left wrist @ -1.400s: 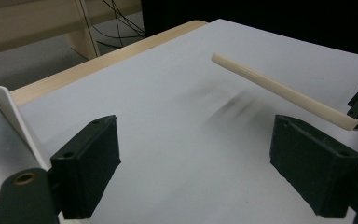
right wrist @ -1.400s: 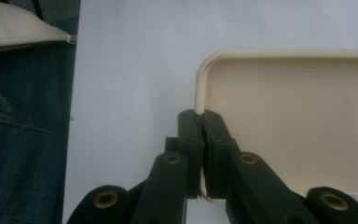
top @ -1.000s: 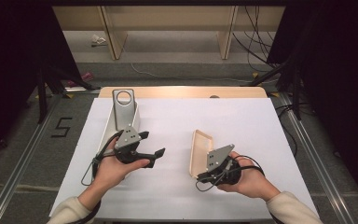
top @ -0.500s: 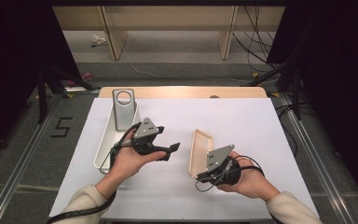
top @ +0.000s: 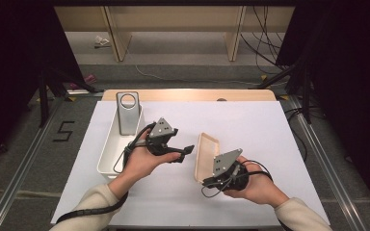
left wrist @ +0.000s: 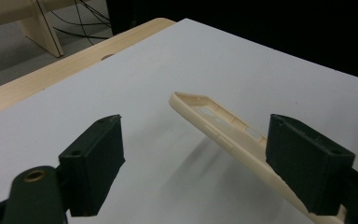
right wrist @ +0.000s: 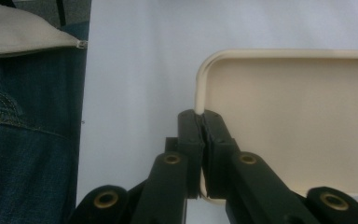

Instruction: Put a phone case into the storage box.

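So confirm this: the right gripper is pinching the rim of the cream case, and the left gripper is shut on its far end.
One thing is off: the left gripper is not shut on the case. The left gripper view shows its jaws wide apart, the case's end lying between them ungripped. The rest stands: in the right gripper view the right gripper pinches the case's rim.

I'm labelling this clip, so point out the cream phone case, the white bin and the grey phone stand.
phone case (top: 206, 156), high view, its inner face.
white bin (top: 110, 147), high view, its left wall.
phone stand (top: 127, 118), high view, the flat grey plate below its ring.
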